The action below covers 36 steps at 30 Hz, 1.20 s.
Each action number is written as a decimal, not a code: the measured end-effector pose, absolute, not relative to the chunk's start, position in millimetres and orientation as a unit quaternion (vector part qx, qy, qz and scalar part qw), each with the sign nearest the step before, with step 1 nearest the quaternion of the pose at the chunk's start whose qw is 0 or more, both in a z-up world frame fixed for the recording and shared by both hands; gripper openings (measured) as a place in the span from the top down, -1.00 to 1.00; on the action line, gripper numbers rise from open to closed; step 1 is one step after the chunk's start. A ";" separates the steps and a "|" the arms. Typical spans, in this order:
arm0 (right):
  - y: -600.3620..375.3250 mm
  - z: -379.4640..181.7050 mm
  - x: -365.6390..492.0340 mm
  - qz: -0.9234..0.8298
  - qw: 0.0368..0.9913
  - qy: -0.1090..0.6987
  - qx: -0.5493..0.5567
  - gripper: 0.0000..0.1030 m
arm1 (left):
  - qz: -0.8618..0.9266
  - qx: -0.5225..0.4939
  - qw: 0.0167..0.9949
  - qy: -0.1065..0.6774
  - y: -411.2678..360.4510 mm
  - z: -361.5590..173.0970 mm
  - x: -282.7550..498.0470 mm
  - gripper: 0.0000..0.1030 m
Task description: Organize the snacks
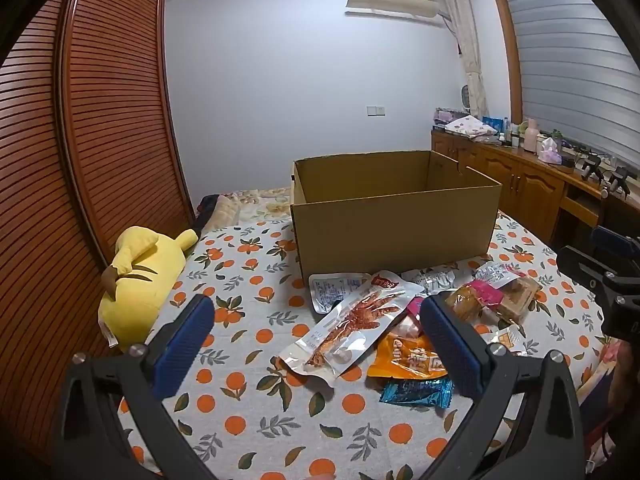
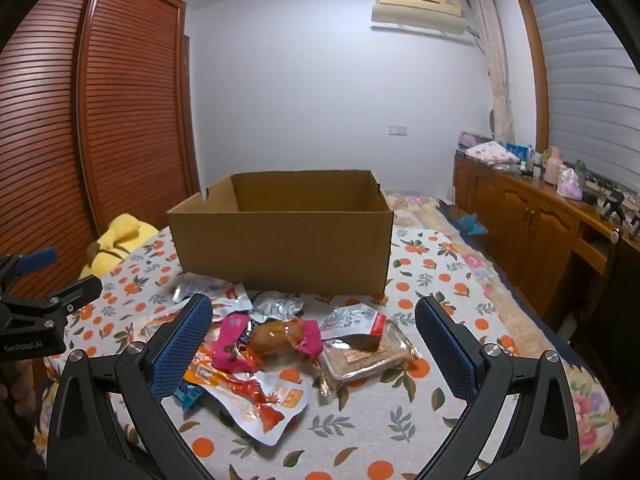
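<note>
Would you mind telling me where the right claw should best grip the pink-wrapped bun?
Probably across the bun's plump middle, coming from above: it lies flat on the heap, its long axis across the view, and the pink wrapper ends look thin and crumpled. The open right claw already straddles it.

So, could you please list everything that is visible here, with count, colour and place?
cardboard box: one, brown, open top, on the bed behind the snacks
snack packets: about ten, silver, pink, orange, blue and clear, loose pile in front of the box
plush toy: one, yellow, left edge of the bed by the wardrobe
bedcover: one, white with orange fruit print
wardrobe: one, red-brown, slatted, left
air conditioner: one, cream, high on the wall
sideboard: one, brown wood, right, cluttered top
left gripper: blue pads, jaws open, empty
right gripper: blue pads, jaws open, empty
</note>
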State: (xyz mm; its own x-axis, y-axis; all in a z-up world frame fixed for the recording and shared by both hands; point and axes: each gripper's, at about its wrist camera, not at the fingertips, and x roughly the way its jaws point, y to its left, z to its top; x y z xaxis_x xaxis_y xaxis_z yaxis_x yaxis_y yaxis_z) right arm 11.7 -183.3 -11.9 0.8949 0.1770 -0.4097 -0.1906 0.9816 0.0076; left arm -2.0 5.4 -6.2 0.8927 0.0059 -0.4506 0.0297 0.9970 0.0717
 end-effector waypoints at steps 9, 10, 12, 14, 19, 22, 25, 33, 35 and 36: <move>-186.4 -15.0 12.6 0.095 0.973 0.212 -0.014 -1.00 | -0.006 0.039 0.972 0.232 5.3 -6.0 -2.1 -1.00; -186.2 -14.9 13.0 0.095 0.973 0.212 -0.014 -1.00 | -0.006 0.039 0.972 0.232 5.3 -6.0 -2.1 -1.00; -186.2 -14.7 13.1 0.095 0.973 0.212 -0.013 -1.00 | -0.006 0.040 0.972 0.232 5.1 -5.9 -2.2 -1.00; -186.6 -14.7 12.9 0.094 0.973 0.212 -0.013 -1.00 | -0.005 0.040 0.972 0.232 7.0 -6.7 -2.6 -1.00; -184.1 -16.7 12.8 0.094 0.973 0.211 -0.015 -1.00 | -0.006 0.040 0.972 0.231 8.1 -7.2 -2.6 -1.00; -182.6 -19.2 11.4 0.094 0.973 0.209 -0.017 -1.00 | -0.005 0.040 0.972 0.231 9.2 -6.5 -2.6 -1.00; -185.5 -12.9 12.7 0.092 0.973 0.212 -0.013 -1.00 | -0.005 0.041 0.972 0.231 8.6 -2.7 -1.4 -1.00; -185.0 -12.1 12.8 0.091 0.973 0.211 -0.013 -1.00 | -0.004 0.042 0.972 0.230 7.8 0.7 -1.1 -1.00; -184.9 -12.1 12.7 0.092 0.973 0.211 -0.013 -1.00 | -0.004 0.044 0.972 0.229 7.4 2.5 -1.4 -1.00; -184.8 -12.1 12.8 0.092 0.973 0.211 -0.014 -1.00 | -0.004 0.044 0.973 0.228 7.2 3.3 -1.4 -1.00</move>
State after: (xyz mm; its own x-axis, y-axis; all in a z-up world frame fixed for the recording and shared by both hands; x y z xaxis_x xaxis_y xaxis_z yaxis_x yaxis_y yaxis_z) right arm 12.8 -184.8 -12.1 0.8937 0.1736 -0.4138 -0.1852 0.9826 0.0123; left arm -1.4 7.2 3.3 0.8956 0.0124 -0.4446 0.0277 0.9961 0.0836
